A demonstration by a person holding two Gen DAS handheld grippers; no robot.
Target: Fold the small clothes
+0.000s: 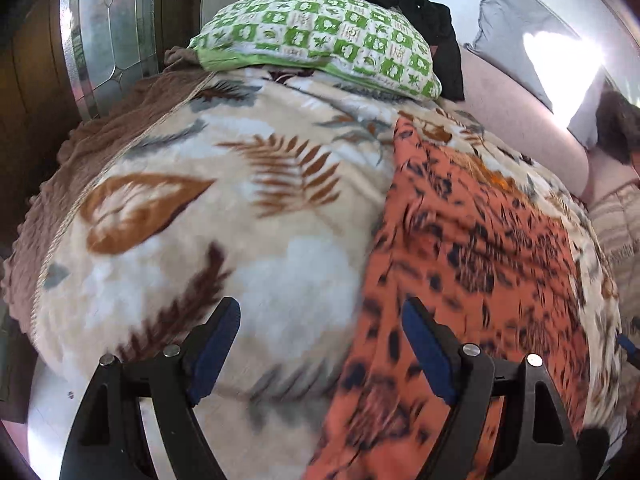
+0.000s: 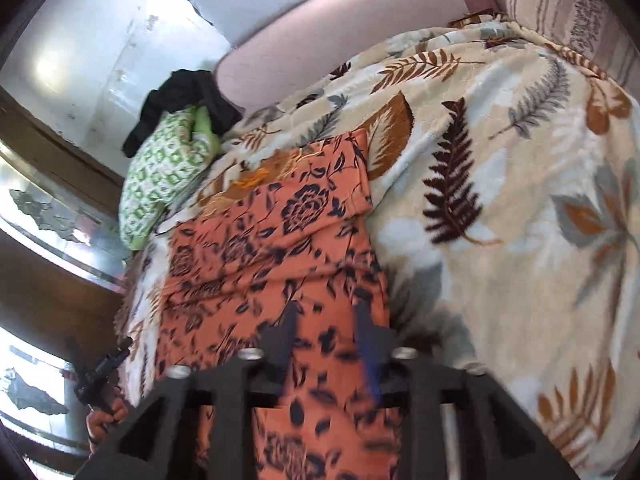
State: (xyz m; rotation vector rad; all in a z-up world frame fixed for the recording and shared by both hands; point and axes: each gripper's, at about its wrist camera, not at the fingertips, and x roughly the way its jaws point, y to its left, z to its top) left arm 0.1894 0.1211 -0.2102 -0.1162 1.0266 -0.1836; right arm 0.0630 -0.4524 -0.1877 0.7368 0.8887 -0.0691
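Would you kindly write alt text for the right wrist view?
The right gripper hangs over an orange floral garment lying on a leaf-print blanket, jaws parted. A green checked pillow sits beyond.

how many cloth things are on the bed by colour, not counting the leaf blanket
orange floral garment: 1
green and white checked pillow: 1
black garment: 1
grey cloth by the wall: 1
total: 4
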